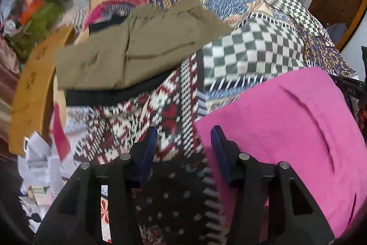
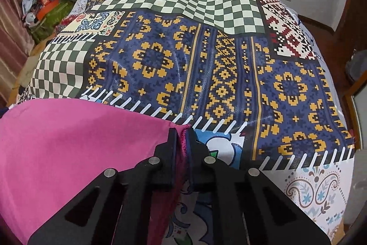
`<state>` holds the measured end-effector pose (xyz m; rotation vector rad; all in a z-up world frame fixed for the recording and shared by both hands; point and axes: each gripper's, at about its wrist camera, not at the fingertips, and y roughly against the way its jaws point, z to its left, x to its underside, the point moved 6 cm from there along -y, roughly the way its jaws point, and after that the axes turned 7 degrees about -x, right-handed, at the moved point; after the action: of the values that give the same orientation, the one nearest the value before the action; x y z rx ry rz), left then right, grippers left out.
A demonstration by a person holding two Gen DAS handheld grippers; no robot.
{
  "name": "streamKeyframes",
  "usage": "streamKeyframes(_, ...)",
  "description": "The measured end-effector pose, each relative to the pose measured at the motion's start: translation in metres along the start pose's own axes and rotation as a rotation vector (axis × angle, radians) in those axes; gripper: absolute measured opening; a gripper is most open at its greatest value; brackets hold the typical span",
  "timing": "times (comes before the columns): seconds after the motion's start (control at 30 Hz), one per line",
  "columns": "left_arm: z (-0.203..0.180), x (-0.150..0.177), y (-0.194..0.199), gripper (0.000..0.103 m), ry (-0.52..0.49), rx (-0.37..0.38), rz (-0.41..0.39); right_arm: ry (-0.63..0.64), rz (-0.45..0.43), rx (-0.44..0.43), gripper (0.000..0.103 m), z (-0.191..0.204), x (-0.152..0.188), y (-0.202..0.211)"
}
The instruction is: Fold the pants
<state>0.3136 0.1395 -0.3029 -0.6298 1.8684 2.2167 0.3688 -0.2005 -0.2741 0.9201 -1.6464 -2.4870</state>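
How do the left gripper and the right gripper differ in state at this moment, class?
The left gripper is open, its fingers spread over the patterned cloth and gripping nothing; the right gripper is shut on the pink pants, pinching a corner. Both are black, and both are at the pants' edge.

soft even light, blurred left view

Left gripper [image 1: 184, 138]: you are showing matte black angular linkages, silver round pivot pins and blue finger pads [image 1: 150, 146].
Right gripper [image 2: 182, 137]: you are presenting matching black arms, four silver pins, dark-edged fingers.
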Motion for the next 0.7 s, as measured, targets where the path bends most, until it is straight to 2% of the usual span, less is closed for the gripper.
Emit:
streamKeyframes(0.1, 0.015, 0.002, 0.011, 0.049, 0.017, -0.004, 0.0, -0.014, 0.015, 0.004, 0.009, 0.0, -0.005, 0.004)
streamKeyframes(0.27, 0.018, -0.006, 0.043, 0.05, 0.006, 0.021, -0.067, -0.035, -0.022, 0.032, 0.013, 0.005, -0.016, 0.035)
streamKeyframes(0.33, 0.01, -0.014, 0.055, 0.052, -0.007, 0.043, -0.091, -0.022, -0.061, 0.009, 0.023, 0.017, -0.022, 0.056)
streamKeyframes(0.4, -0.002, -0.022, 0.068, 0.058, -0.017, 0.082, -0.124, 0.015, -0.101, -0.025, 0.039, 0.037, -0.027, 0.079)
streamKeyframes(0.47, -0.015, -0.028, 0.078, 0.07, -0.021, 0.117, -0.149, 0.059, -0.129, -0.064, 0.046, 0.059, -0.031, 0.094)
streamKeyframes(0.5, -0.022, -0.031, 0.081, 0.071, -0.026, 0.137, -0.158, 0.085, -0.138, -0.088, 0.052, 0.073, -0.033, 0.101)
streamKeyframes(0.6, -0.044, -0.035, 0.085, 0.076, -0.048, 0.179, -0.144, 0.14, -0.144, -0.151, 0.063, 0.11, -0.034, 0.109)
streamKeyframes(0.63, -0.048, -0.036, 0.084, 0.08, -0.053, 0.188, -0.137, 0.151, -0.14, -0.172, 0.065, 0.119, -0.034, 0.109)
streamKeyframes(0.7, -0.056, -0.036, 0.076, 0.08, -0.067, 0.198, -0.114, 0.169, -0.124, -0.221, 0.067, 0.136, -0.032, 0.104)
